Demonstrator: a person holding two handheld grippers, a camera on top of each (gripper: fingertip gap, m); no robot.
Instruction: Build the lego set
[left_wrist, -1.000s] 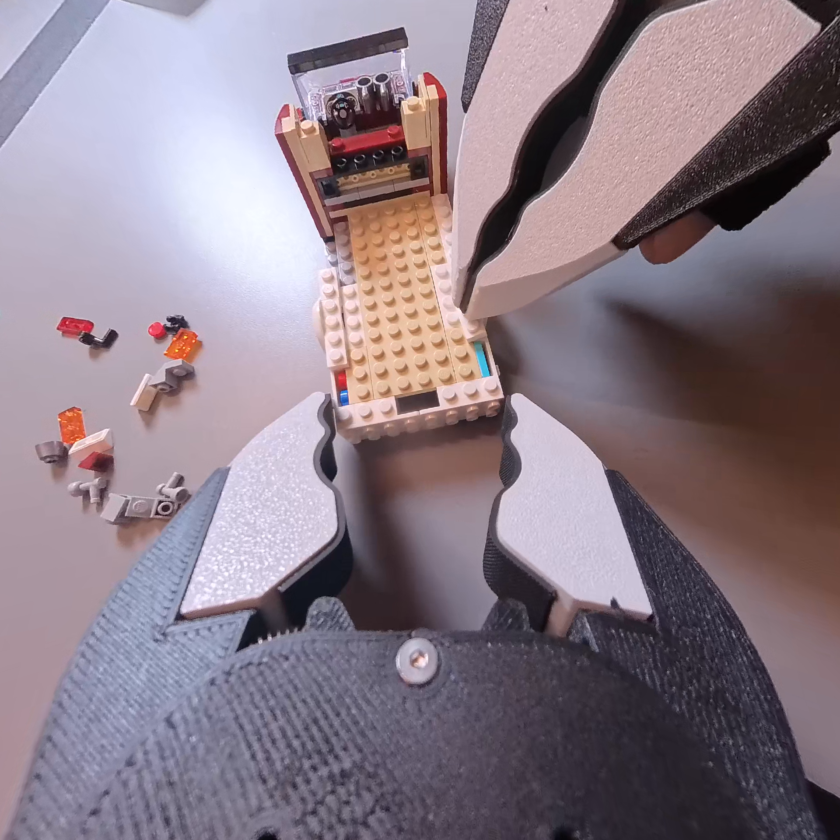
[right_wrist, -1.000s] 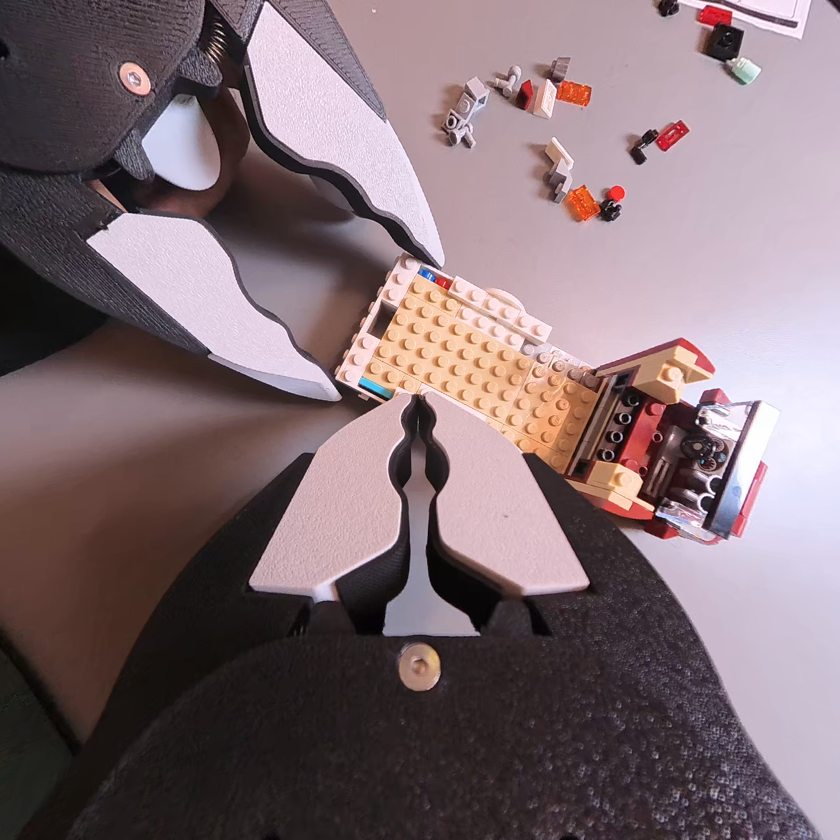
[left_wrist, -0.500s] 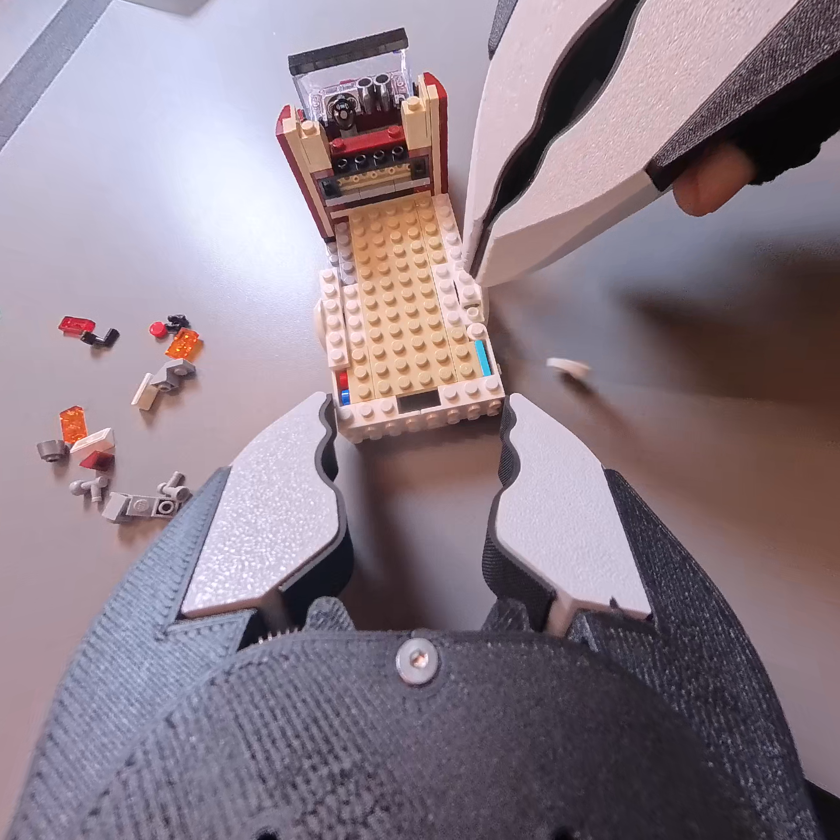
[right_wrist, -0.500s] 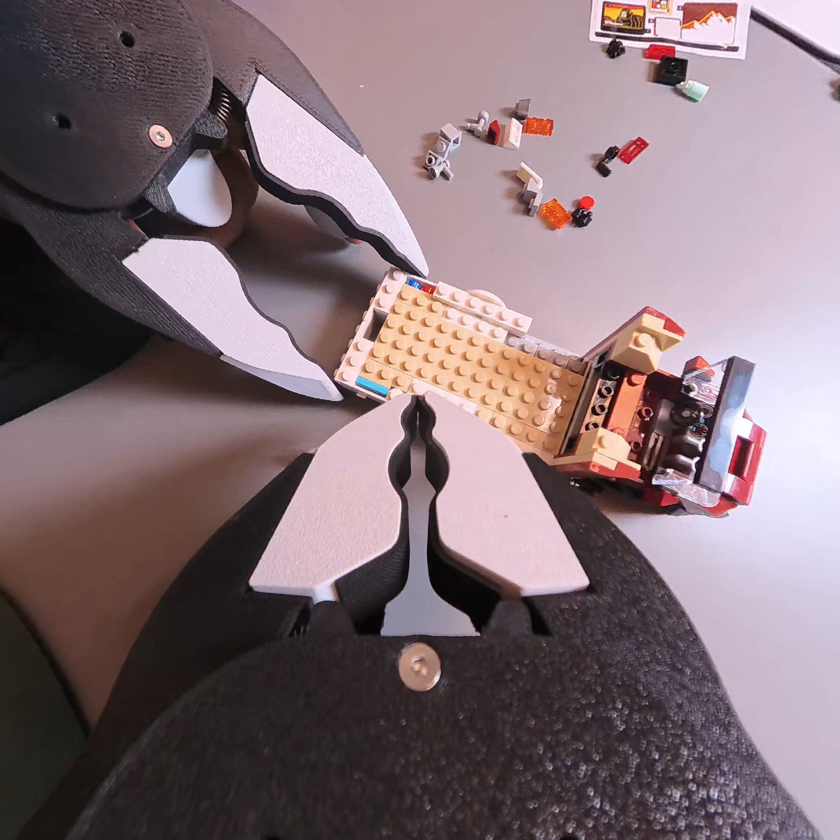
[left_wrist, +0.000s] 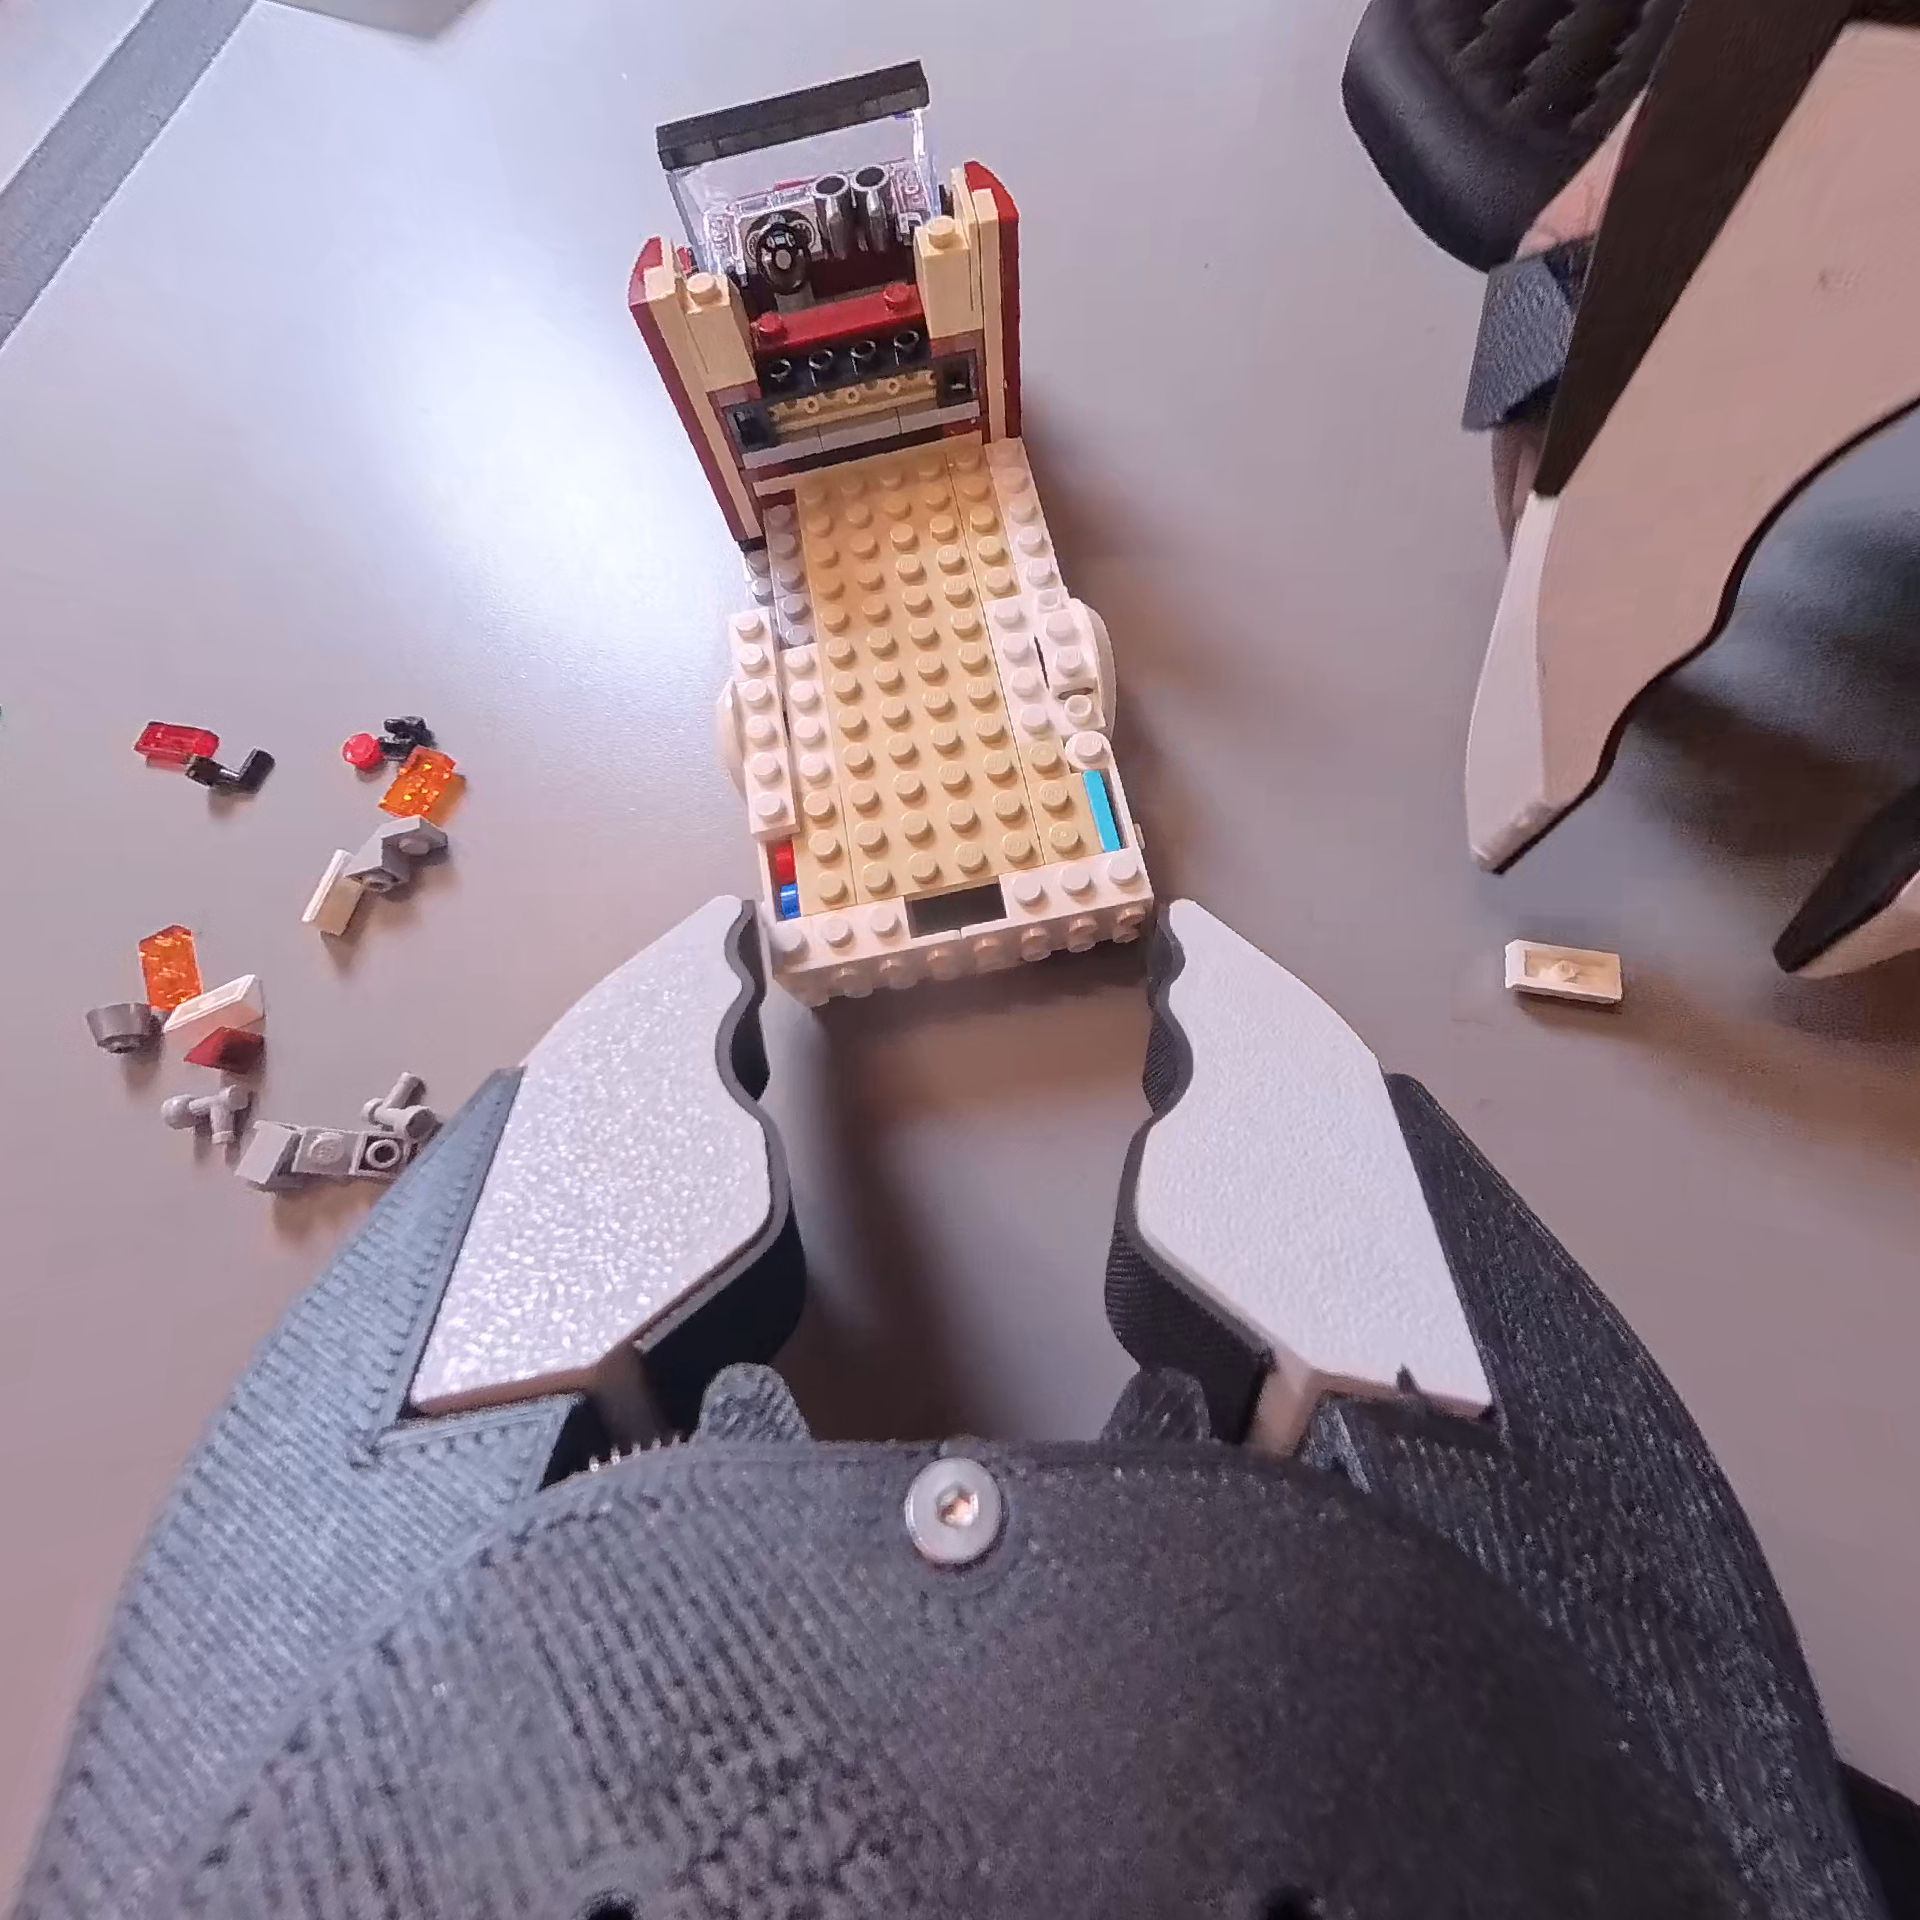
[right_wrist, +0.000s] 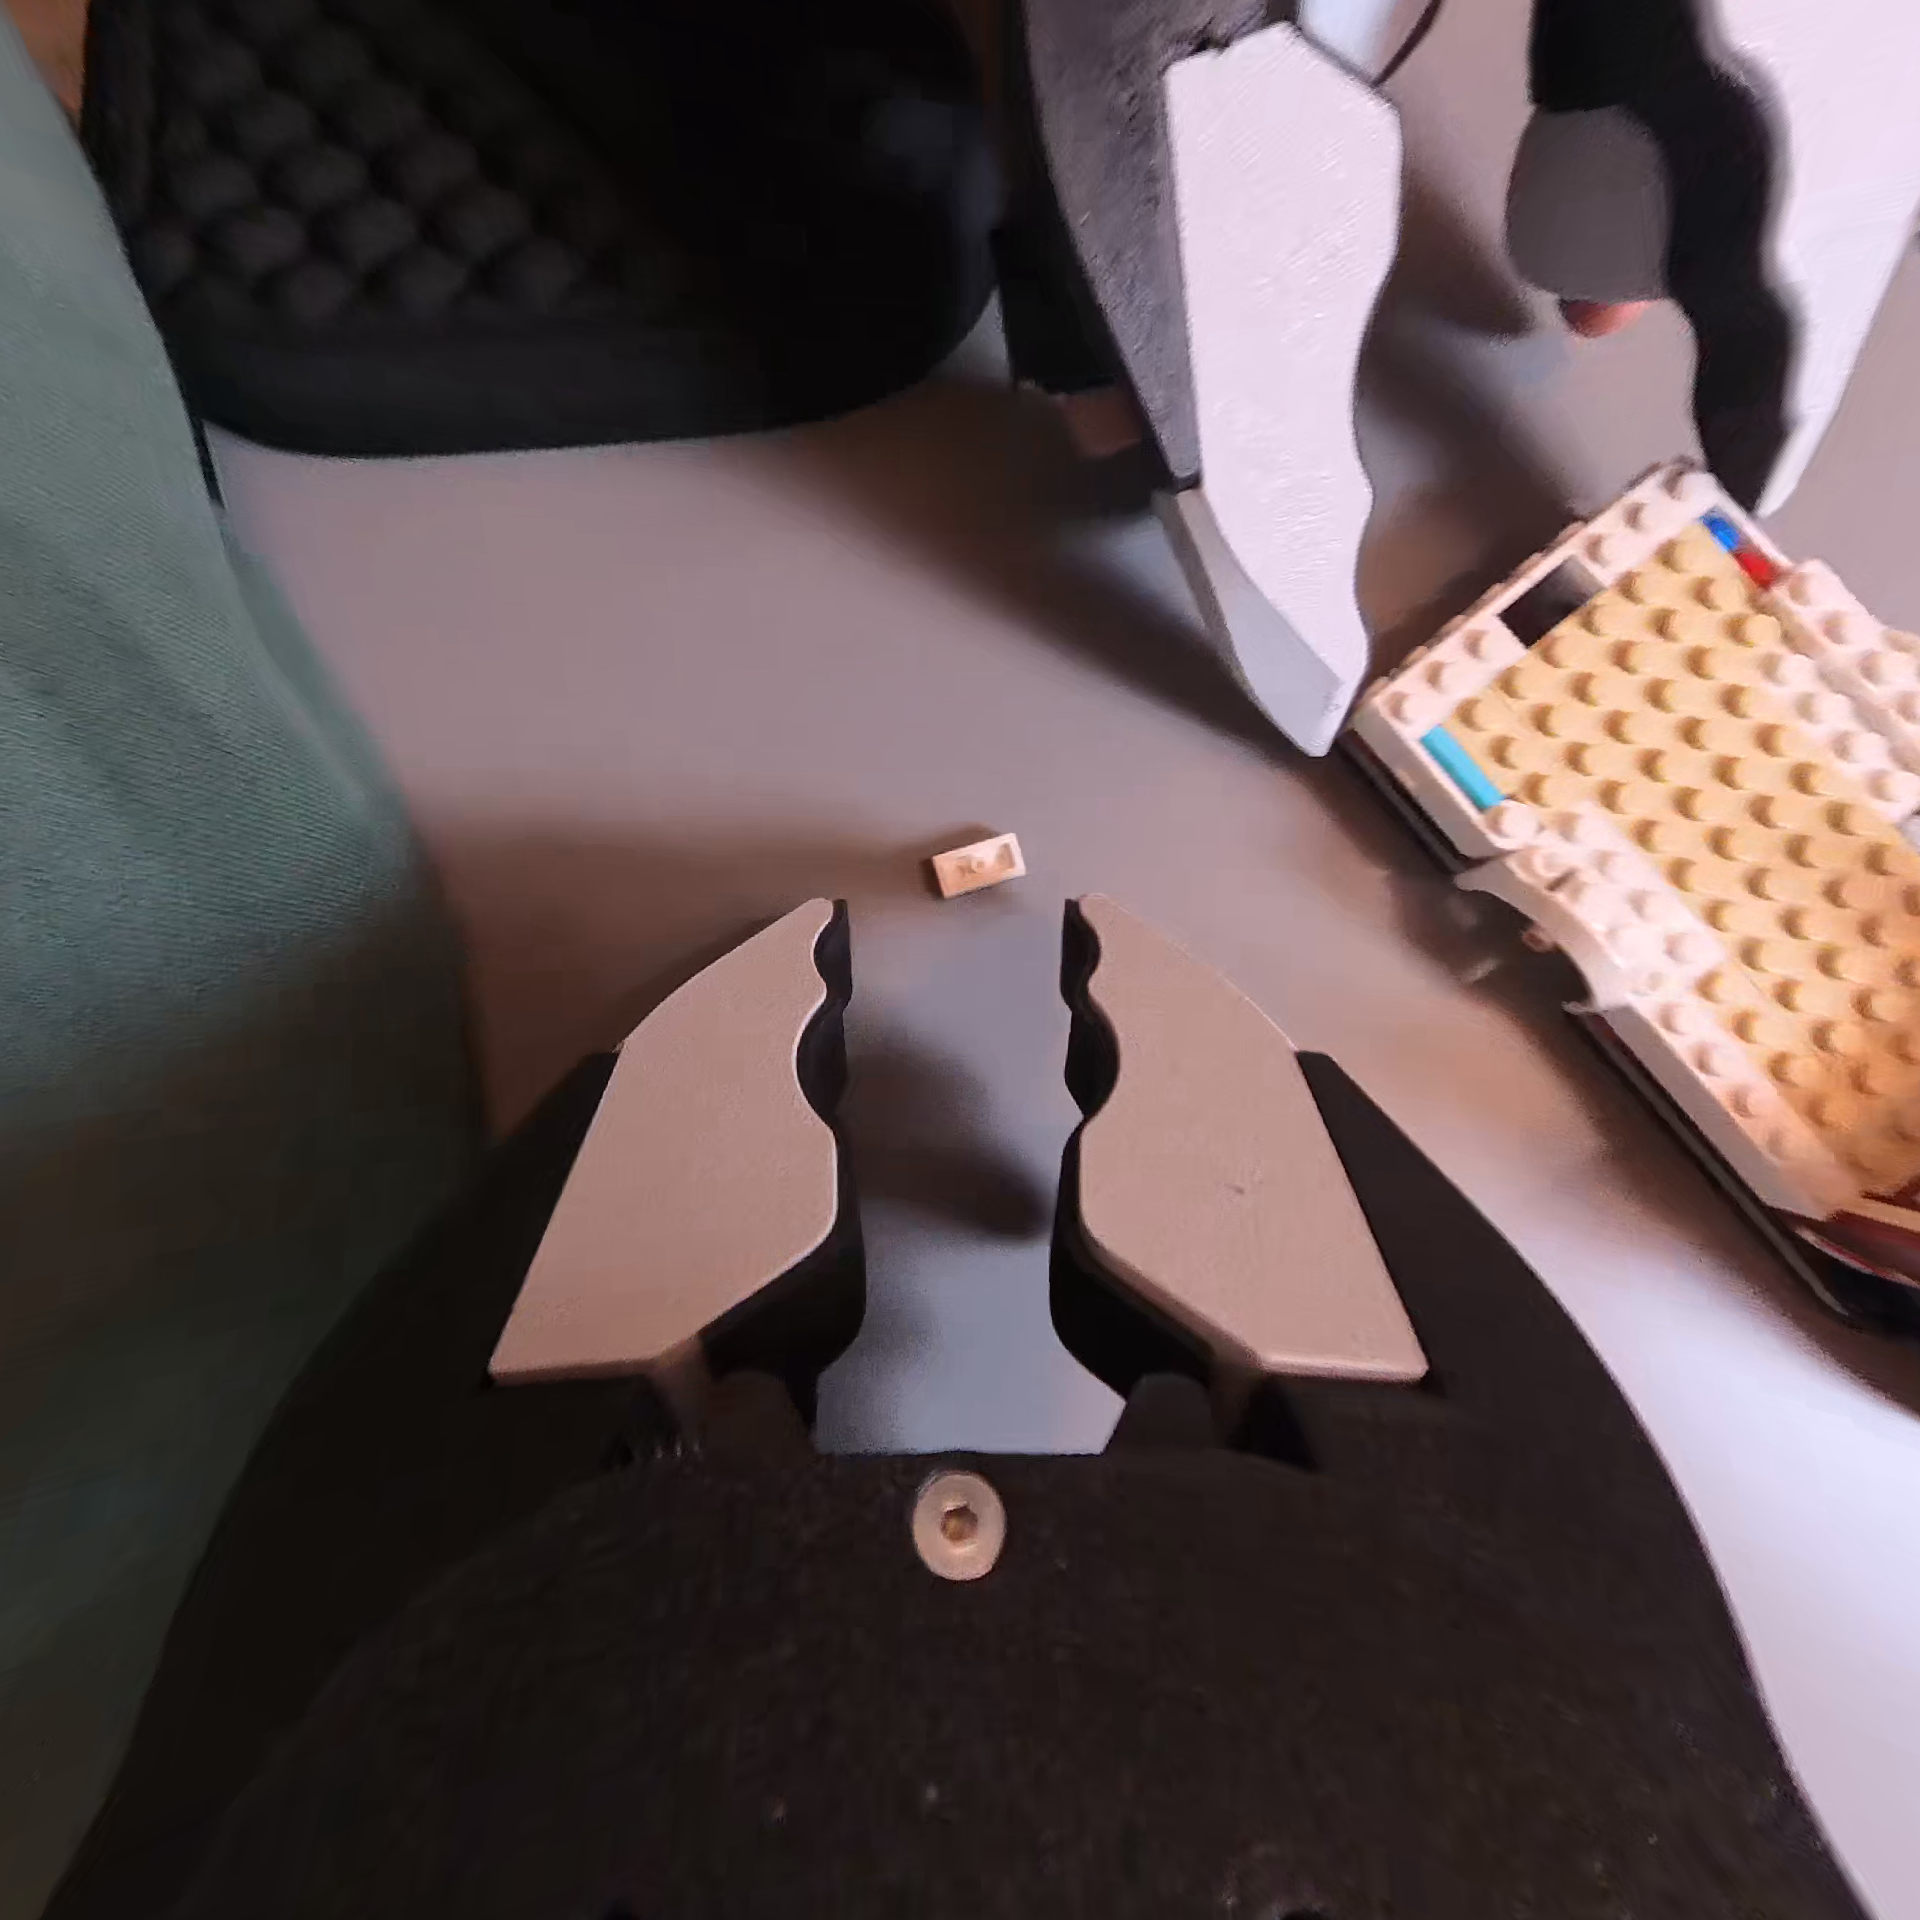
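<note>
The lego vehicle has a tan studded bed, white edges and a dark red cab, and it rests on the grey table. My left gripper is open and empty, its fingertips on either side of the vehicle's rear end. A small white plate piece lies loose on the table to the right of the vehicle. In the right wrist view the piece lies just ahead of my right gripper, which is open and empty. The vehicle and my left gripper show there at the upper right.
Several small loose pieces, orange, red, grey and white, lie left of the vehicle. A black quilted case sits at the table's edge. Green cloth fills the left side of the right wrist view. Left tips and right tips are each some 15 cm from the black quilted case.
My right gripper has left the vehicle's side, swung to the right and opened. A small white piece has dropped onto the table beside the vehicle. My left gripper has not moved.
</note>
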